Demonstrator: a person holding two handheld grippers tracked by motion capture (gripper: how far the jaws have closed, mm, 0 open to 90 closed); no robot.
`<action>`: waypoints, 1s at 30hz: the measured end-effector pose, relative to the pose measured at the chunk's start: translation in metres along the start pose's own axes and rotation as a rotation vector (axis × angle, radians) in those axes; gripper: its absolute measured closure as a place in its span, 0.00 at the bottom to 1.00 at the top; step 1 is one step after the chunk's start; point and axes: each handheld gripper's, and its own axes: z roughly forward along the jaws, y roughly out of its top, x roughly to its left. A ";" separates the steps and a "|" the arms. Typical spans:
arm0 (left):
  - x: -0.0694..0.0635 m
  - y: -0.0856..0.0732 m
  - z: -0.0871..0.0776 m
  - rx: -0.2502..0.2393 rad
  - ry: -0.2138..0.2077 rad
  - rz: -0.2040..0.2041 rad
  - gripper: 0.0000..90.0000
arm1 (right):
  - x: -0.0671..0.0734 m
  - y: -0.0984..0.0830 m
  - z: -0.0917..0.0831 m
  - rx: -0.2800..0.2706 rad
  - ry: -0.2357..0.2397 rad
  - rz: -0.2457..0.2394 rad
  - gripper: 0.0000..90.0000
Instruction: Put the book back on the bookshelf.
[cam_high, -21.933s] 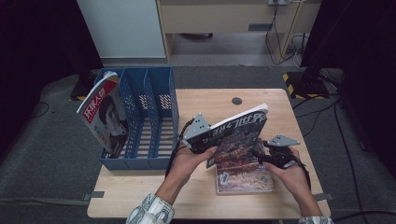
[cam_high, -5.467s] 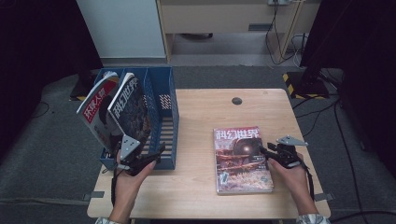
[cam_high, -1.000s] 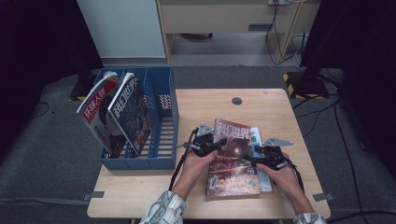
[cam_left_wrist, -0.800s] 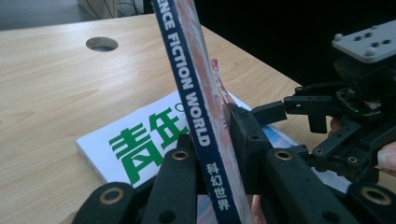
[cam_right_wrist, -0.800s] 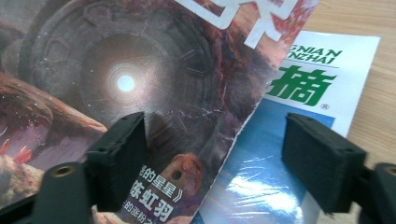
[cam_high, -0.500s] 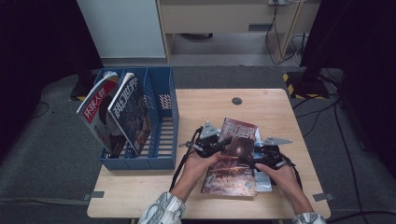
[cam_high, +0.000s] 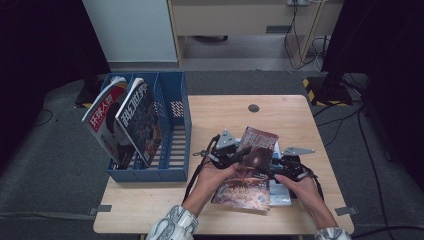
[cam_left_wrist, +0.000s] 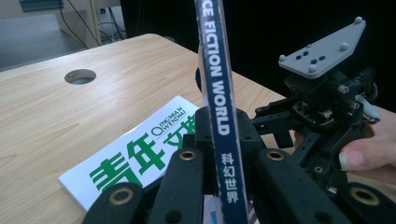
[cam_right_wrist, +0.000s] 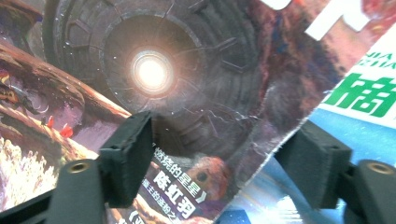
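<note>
- My left gripper (cam_left_wrist: 219, 154) pinches the spine of the science-fiction magazine (cam_high: 248, 170), raised at a tilt above the table's near right part.
- My right gripper (cam_right_wrist: 224, 163) straddles that magazine's free edge; its jaws have just been closing, pads apart from it.
- A white-and-green magazine (cam_left_wrist: 140, 158) lies flat beneath.
- The wooden table (cam_high: 220, 112) has a round hole (cam_high: 253, 108); a blue file rack (cam_high: 172, 135) holds two magazines at its left edge.
- Grey carpet, dark surroundings.

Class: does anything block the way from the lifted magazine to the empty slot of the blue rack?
Nothing visible. The magazine, held by the left gripper, has bare table between it and the blue rack.
</note>
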 end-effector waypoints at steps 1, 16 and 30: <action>0.000 0.001 -0.001 -0.003 -0.001 0.003 0.93 | 0.001 0.000 -0.001 -0.004 -0.001 0.005 0.35; 0.007 0.011 -0.016 -0.049 -0.012 0.039 0.93 | 0.006 0.013 -0.021 -0.090 -0.041 -0.050 0.71; 0.012 0.016 -0.026 -0.065 -0.002 0.046 0.93 | 0.016 0.029 -0.034 -0.140 -0.110 -0.130 0.84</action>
